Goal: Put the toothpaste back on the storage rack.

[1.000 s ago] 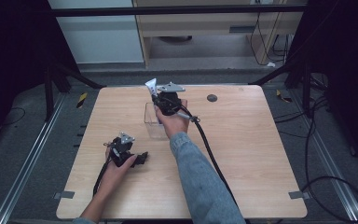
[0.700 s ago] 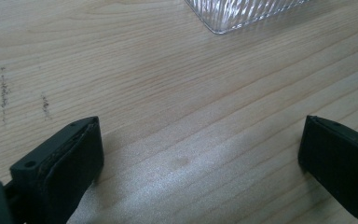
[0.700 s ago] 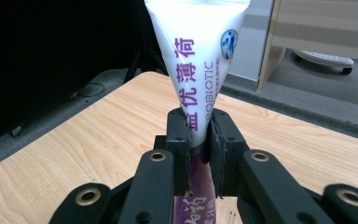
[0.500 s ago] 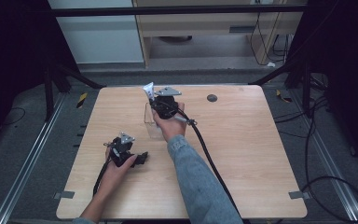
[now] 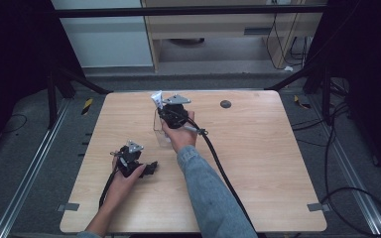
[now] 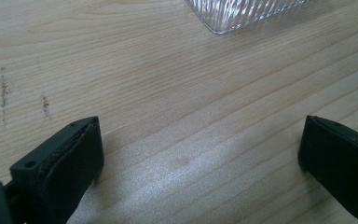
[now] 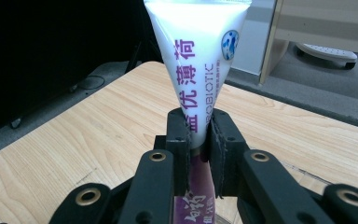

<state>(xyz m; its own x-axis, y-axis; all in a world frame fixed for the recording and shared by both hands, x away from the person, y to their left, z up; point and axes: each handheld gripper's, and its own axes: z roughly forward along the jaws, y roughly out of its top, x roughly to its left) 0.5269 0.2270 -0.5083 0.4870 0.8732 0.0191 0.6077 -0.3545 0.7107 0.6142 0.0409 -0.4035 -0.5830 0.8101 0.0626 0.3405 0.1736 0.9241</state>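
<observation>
My right gripper [image 5: 164, 106] [image 7: 198, 128] is shut on a white toothpaste tube [image 5: 156, 98] [image 7: 196, 56] with purple lettering, pinching it near the middle. The tube's flat crimped end points up and away. The right hand holds it over a clear ribbed glass cup [image 5: 160, 131] that stands on the wooden table [image 5: 258, 148]. My left gripper [image 5: 151, 168] [image 6: 200, 154] rests low over the table near the front left, its jaws wide open with bare wood between them. A corner of the ribbed cup [image 6: 242, 14] shows in the left gripper view.
A small dark round disc [image 5: 225, 104] lies at the table's far edge. The right gripper's black cable [image 5: 218, 163] trails across the table's middle toward the front. Metal rails run along both sides of the table.
The right hand has shifted slightly left and down with the tube, closer over the cup. The left hand has stayed still.
</observation>
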